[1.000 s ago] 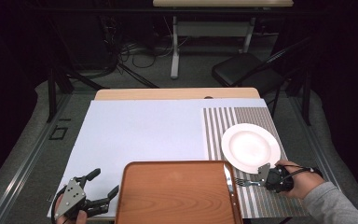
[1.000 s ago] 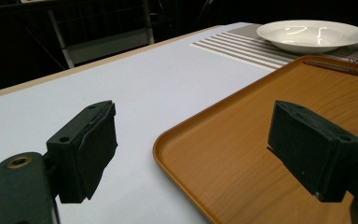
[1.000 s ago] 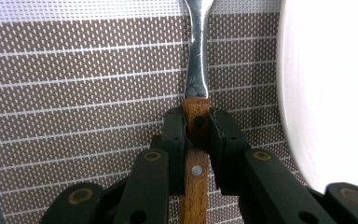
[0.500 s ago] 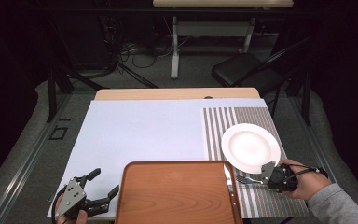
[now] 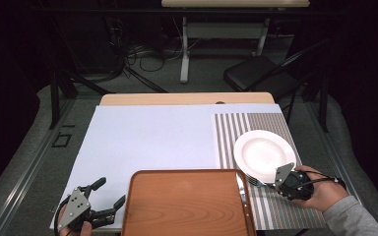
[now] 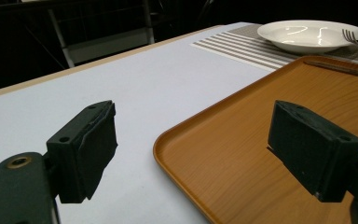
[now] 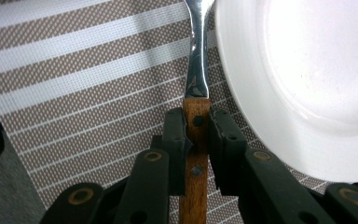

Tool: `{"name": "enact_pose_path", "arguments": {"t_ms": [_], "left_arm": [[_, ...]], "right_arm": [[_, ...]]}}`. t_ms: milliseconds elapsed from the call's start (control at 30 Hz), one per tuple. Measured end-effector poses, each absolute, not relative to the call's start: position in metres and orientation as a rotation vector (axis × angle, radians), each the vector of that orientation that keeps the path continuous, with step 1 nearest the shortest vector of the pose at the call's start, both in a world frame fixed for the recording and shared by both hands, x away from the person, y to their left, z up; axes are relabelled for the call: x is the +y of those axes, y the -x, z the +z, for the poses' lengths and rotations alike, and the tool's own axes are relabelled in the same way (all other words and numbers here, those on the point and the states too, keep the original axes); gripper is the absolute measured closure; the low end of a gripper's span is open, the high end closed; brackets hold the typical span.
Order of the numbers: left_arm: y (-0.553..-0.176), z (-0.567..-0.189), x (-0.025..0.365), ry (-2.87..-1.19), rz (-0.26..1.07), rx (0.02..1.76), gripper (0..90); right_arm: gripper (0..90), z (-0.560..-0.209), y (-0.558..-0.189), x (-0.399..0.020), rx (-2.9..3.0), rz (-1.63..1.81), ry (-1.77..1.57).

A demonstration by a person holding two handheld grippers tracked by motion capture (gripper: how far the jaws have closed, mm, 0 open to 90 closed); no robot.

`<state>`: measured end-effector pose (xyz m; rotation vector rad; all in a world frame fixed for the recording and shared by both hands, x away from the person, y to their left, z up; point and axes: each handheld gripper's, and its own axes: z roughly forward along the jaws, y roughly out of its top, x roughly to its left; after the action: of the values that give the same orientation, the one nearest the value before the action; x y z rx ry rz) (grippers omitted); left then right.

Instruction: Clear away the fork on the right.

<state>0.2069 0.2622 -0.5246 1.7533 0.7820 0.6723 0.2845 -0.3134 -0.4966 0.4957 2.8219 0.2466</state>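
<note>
fork [image 7: 196,84] — beside plate [image 7: 307,84] | on striped mat [image 7: 74,93] | tray [image 5: 187,204] near

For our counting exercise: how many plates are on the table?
1. The white plate sits on the striped placemat at the table's right, just beyond the right gripper; no others visible.

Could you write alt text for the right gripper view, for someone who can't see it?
Two black tongs clamp the wooden handle of a fork, whose steel neck runs up and out of the top of the picture. It hangs above a brown and white striped placemat, right beside the rim of a white plate.
</note>
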Motion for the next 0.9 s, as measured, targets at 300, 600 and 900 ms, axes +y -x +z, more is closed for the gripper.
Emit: {"name": "enact_pose_path", "arguments": {"t_ms": [300,600,900], "left_arm": [[-0.207,-0.525,0.262,-1.755,0.672,0.780,15.3],[-0.207,-0.525,0.262,-1.756,0.672,0.782,15.2],[-0.207,-0.524,0.262,-1.753,0.674,0.781,15.2]], "right_arm": [[77.8,-0.493,-0.284,-0.315,2.763,0.376,-0.822],[77.8,-0.485,-0.286,-0.312,2.642,0.451,-1.199],[77.8,-0.478,-0.287,-0.310,2.583,0.525,-1.426]]}}
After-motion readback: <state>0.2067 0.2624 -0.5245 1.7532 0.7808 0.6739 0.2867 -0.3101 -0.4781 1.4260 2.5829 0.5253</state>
